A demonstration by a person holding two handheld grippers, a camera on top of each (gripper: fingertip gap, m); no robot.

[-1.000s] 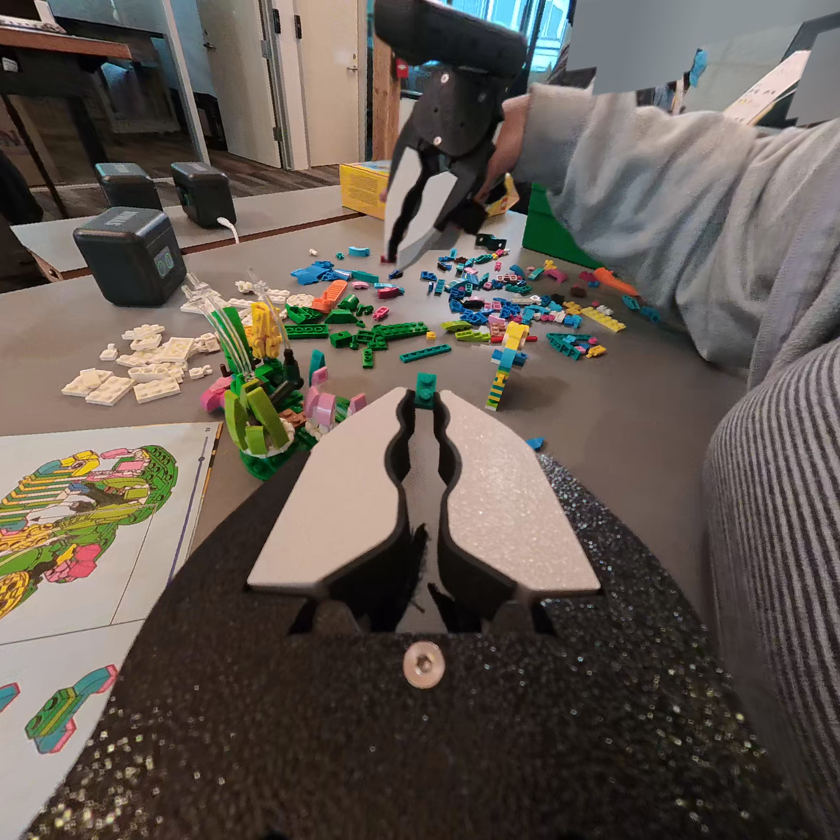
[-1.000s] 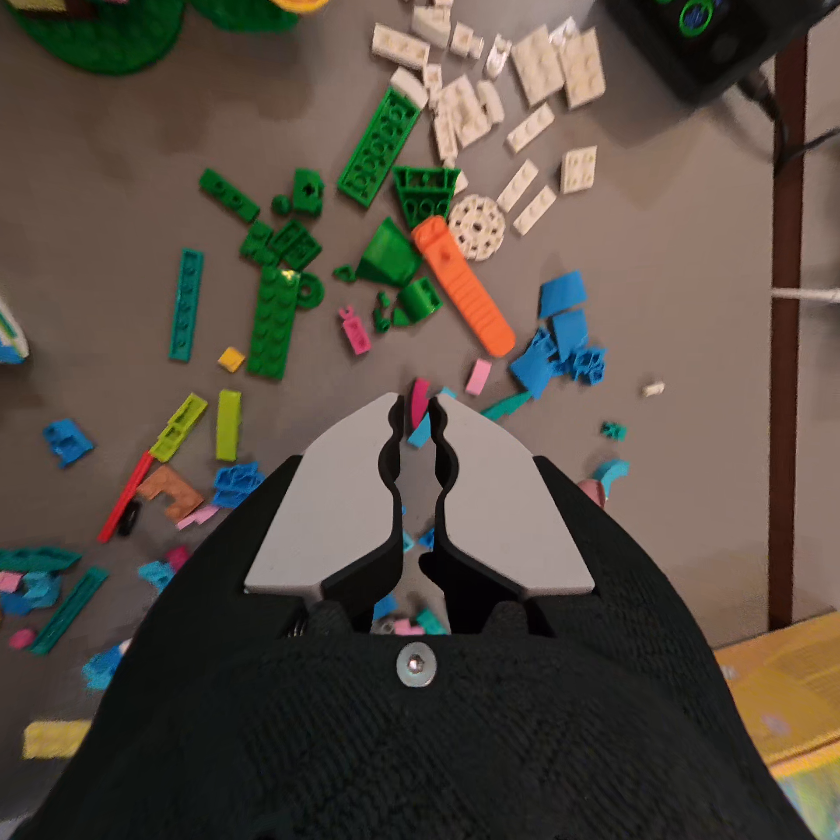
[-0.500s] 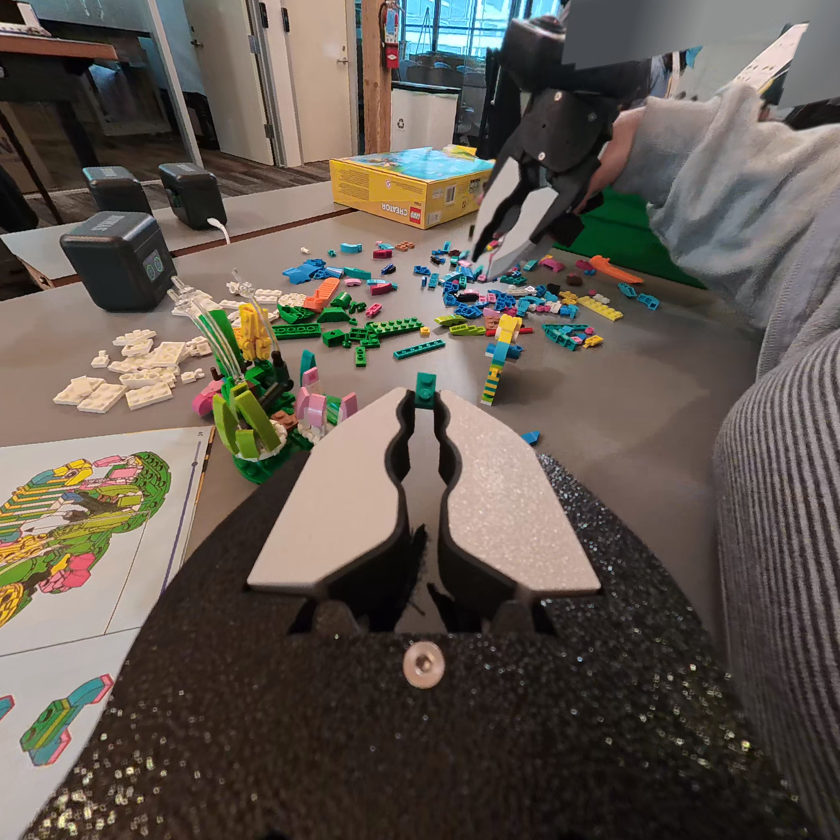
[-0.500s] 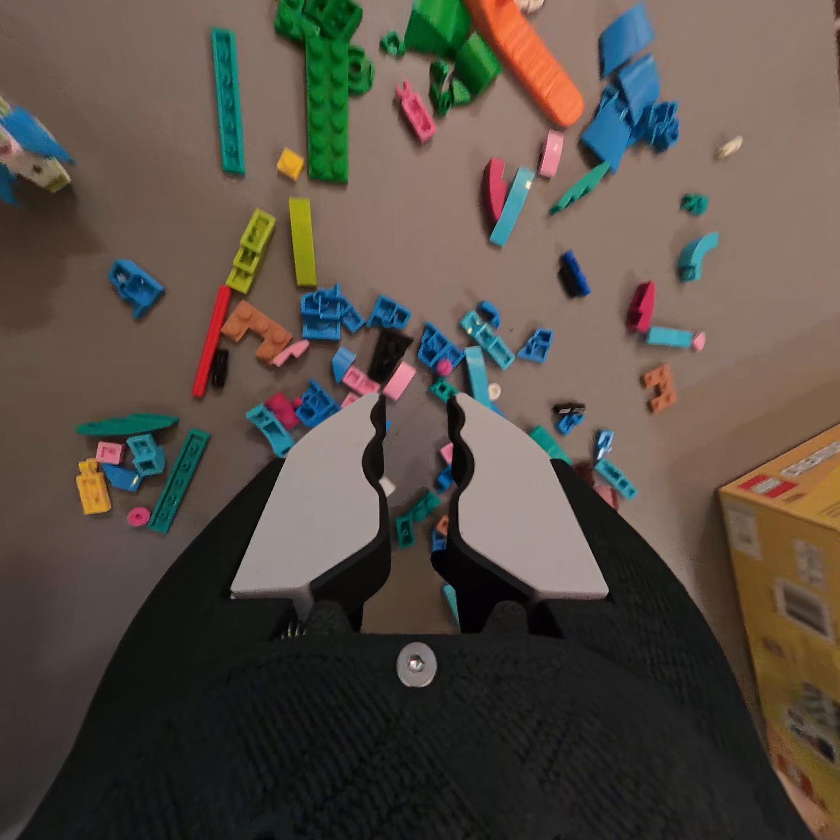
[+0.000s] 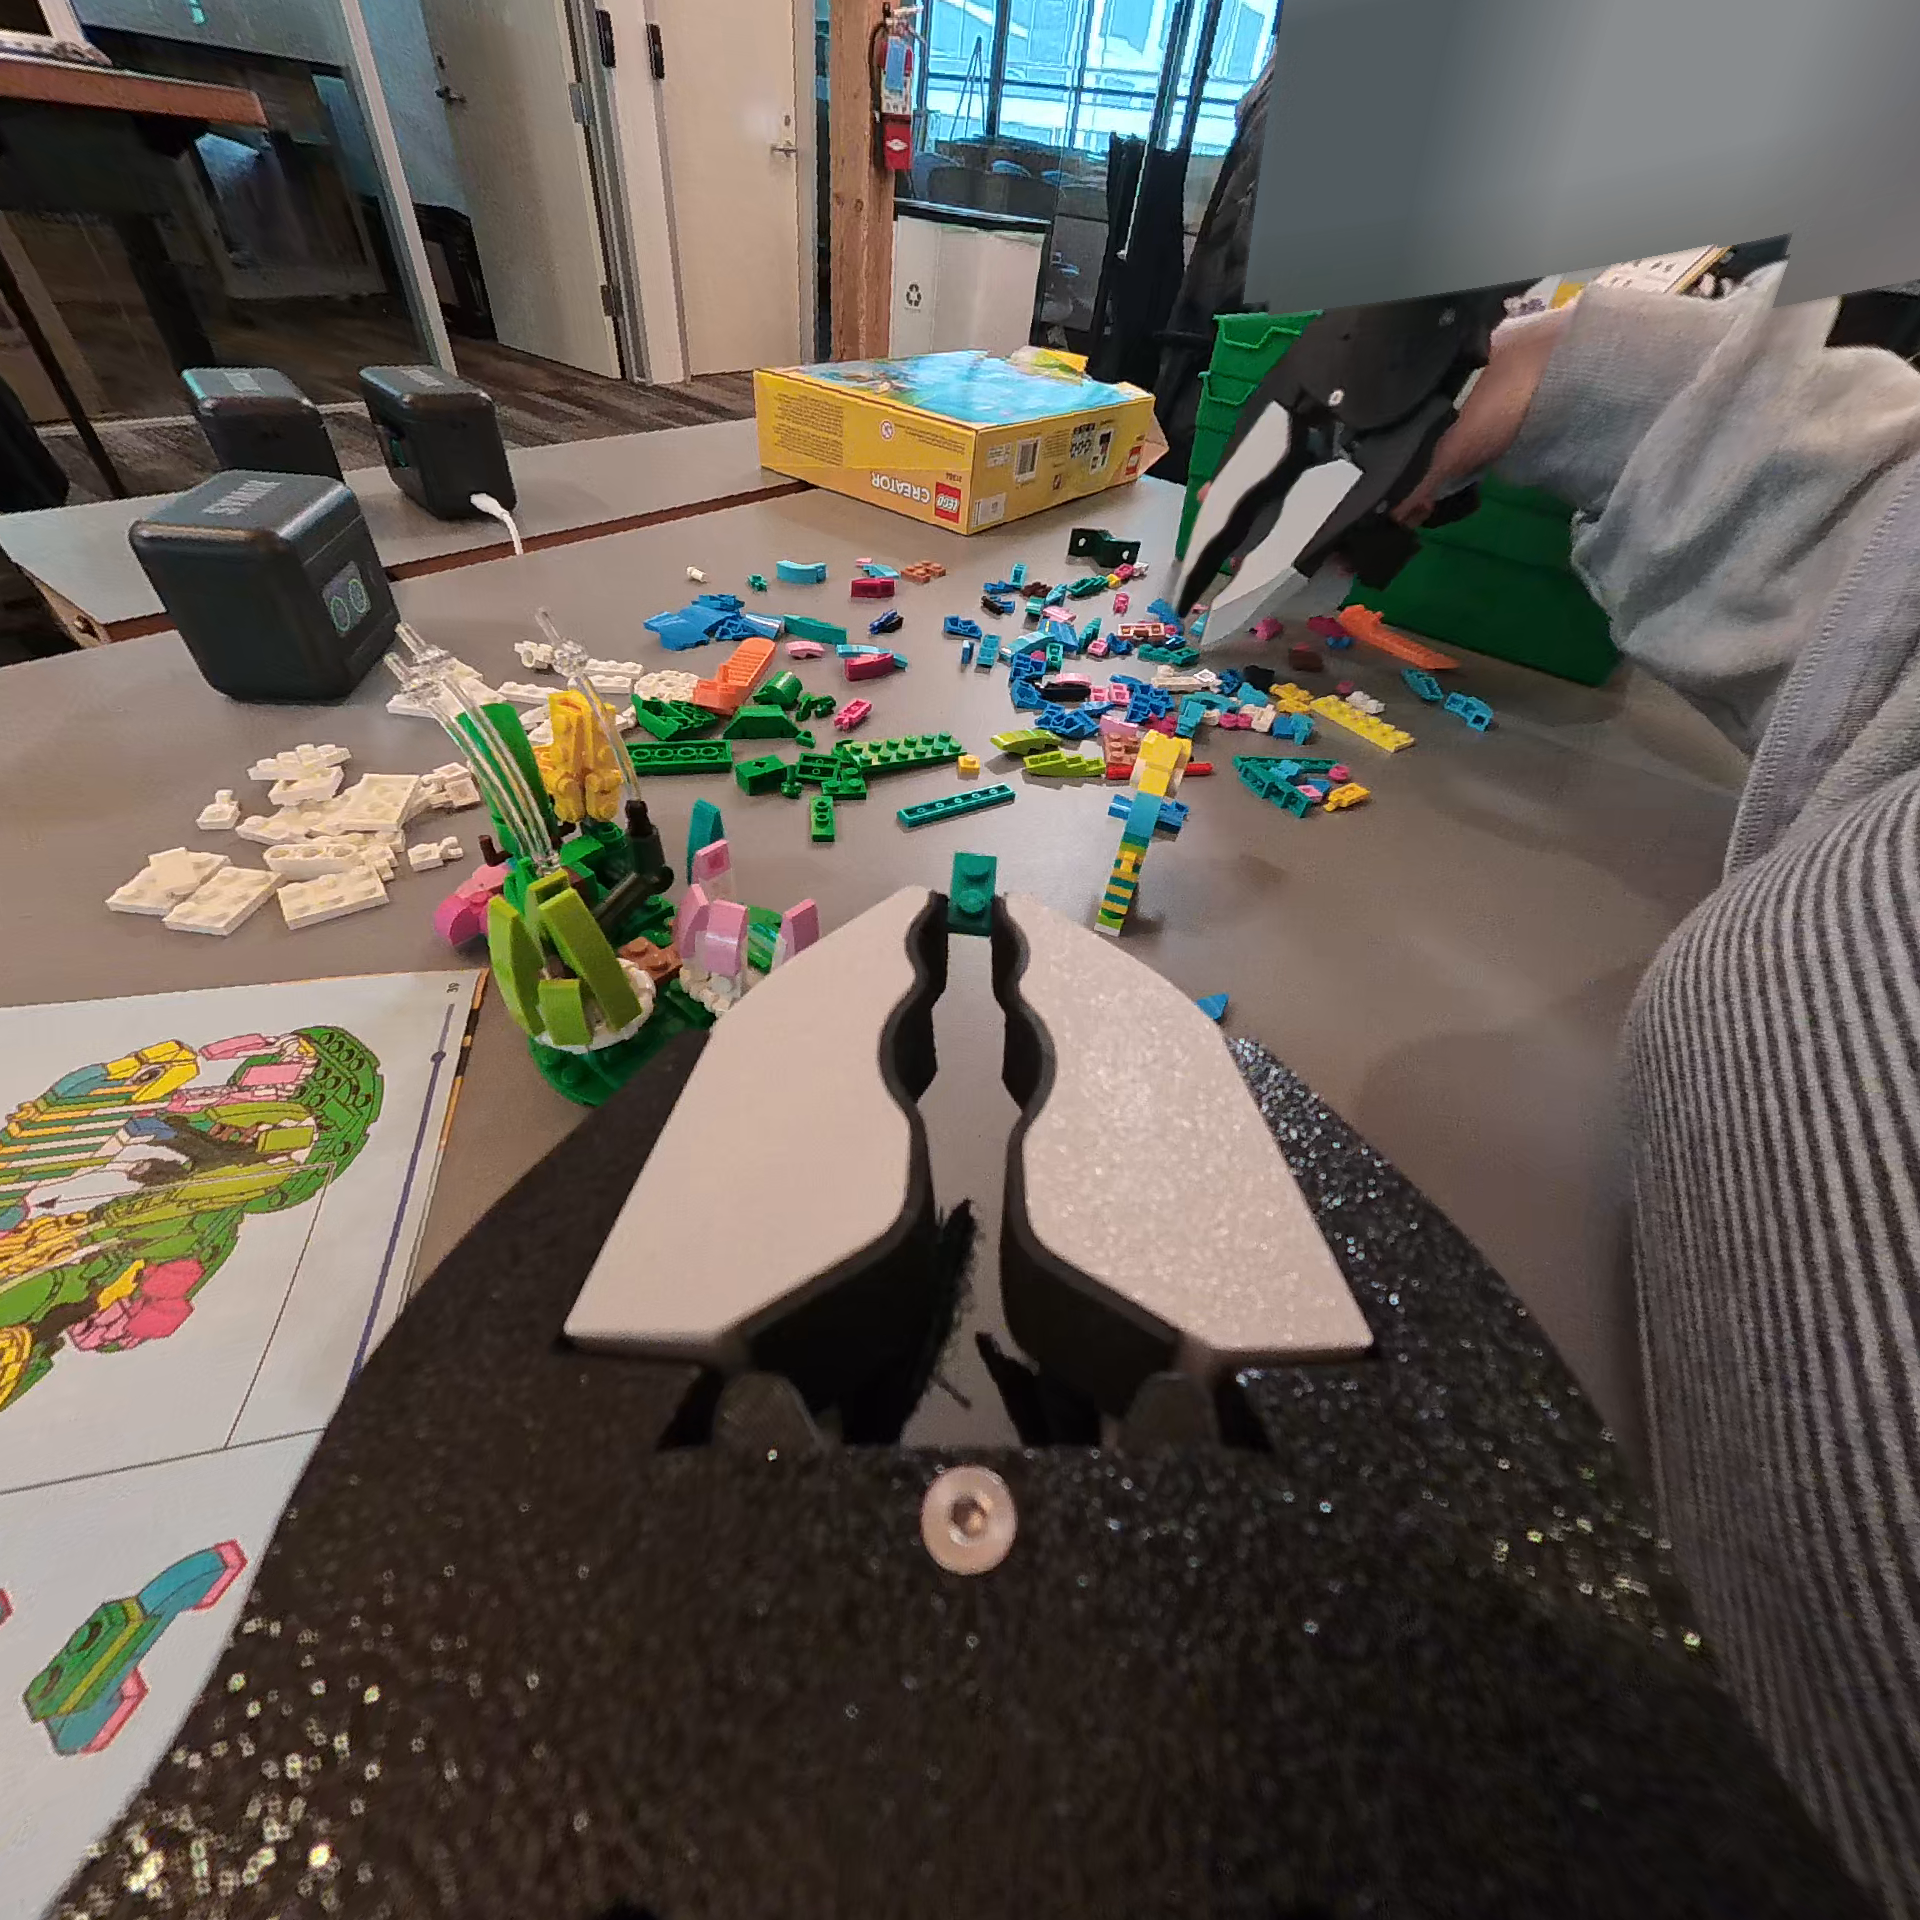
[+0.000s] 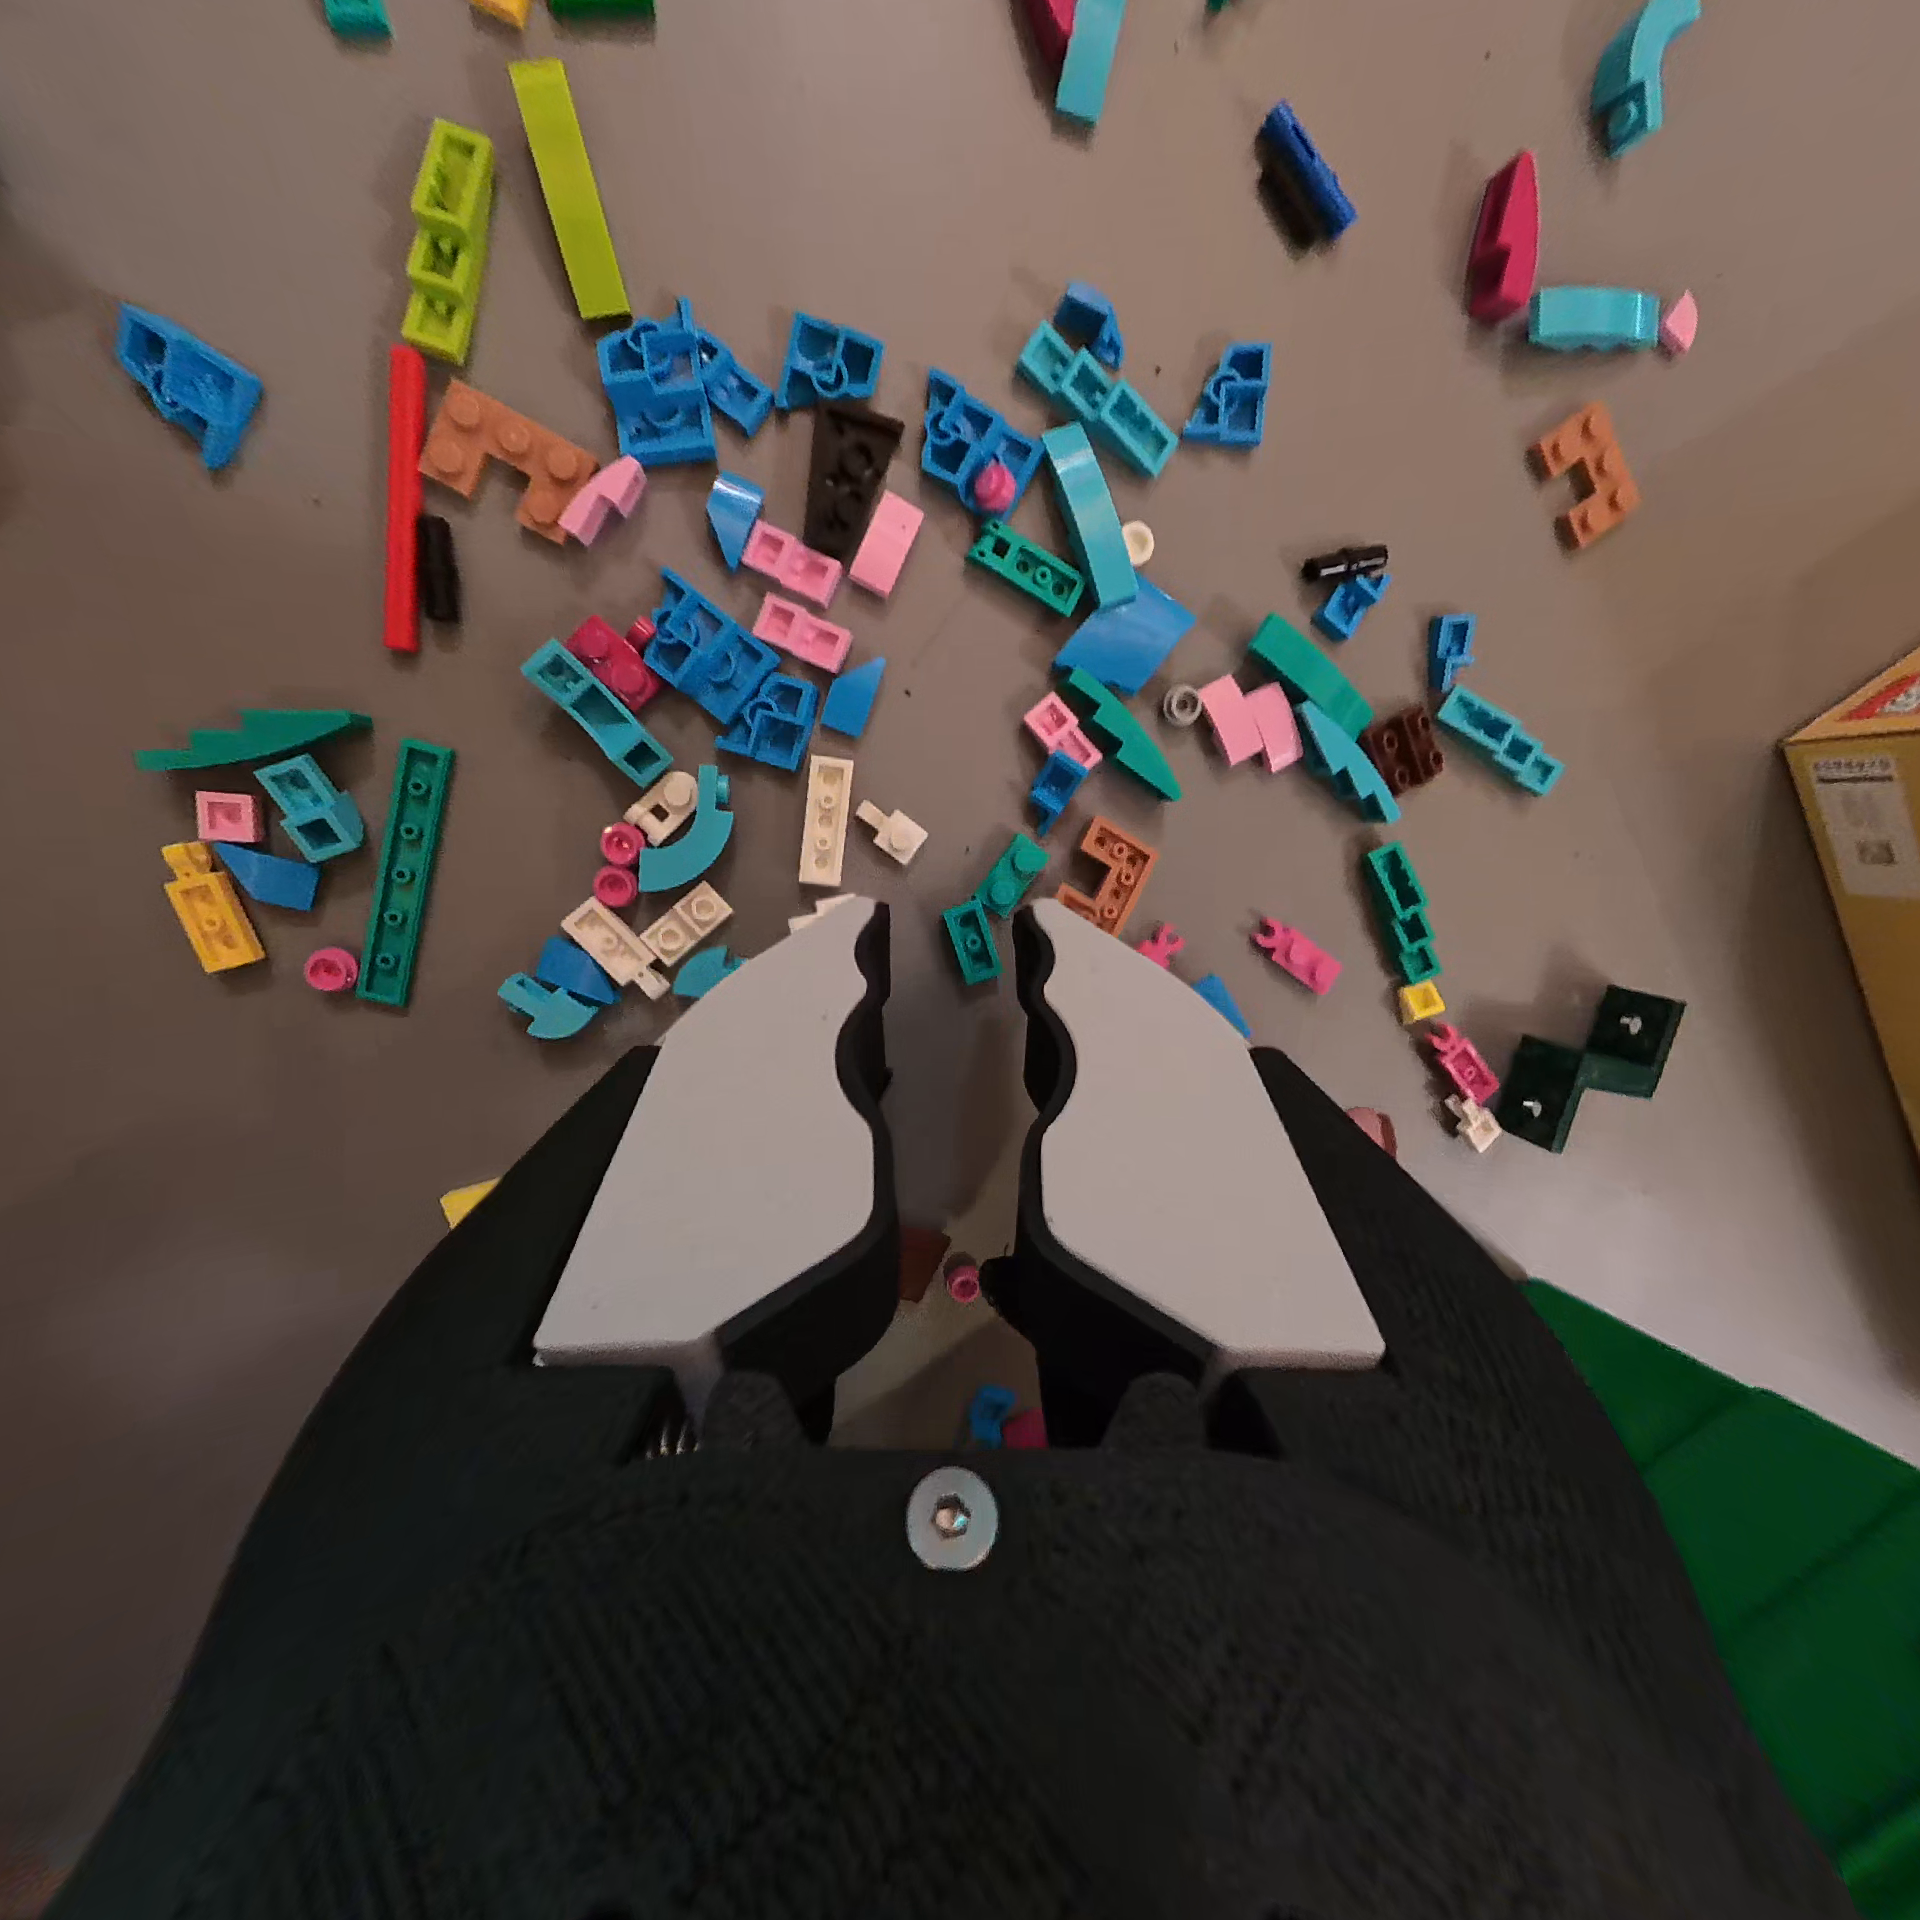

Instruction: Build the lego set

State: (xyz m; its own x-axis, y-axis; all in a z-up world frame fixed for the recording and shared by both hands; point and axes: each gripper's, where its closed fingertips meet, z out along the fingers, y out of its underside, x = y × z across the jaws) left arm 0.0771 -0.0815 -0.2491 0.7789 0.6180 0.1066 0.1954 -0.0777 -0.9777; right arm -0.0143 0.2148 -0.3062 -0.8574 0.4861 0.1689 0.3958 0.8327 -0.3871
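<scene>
My left gripper (image 5: pixel 970 906) is shut on a small teal piece (image 5: pixel 972 885) and holds it above the grey table, right of the partly built green plant model (image 5: pixel 582 914). A slim yellow-and-teal assembly (image 5: pixel 1138 821) stands just beyond. My right gripper (image 6: pixel 948 920) is open and empty, pointing down over a scatter of blue, teal and pink loose pieces (image 6: pixel 727 665). A teal piece (image 6: pixel 987 914) lies on the table just past its tips. The right gripper also shows at the far right of the left wrist view (image 5: pixel 1210 613), low over the pile.
An open instruction booklet (image 5: pixel 208 1195) lies at the front left. White pieces (image 5: pixel 281 842) and dark cubes (image 5: pixel 265 582) sit at the left. A yellow box (image 5: pixel 945 436) is at the back, a green bin (image 5: pixel 1486 582) at the right. A striped sleeve (image 5: pixel 1787 1247) fills the near right. Tip to tip, the grippers are about 30 cm apart.
My right gripper has swept from the green and orange pieces rightward across the pile toward the yellow box, opened wider and come lower. My left gripper still holds the teal piece in place.
</scene>
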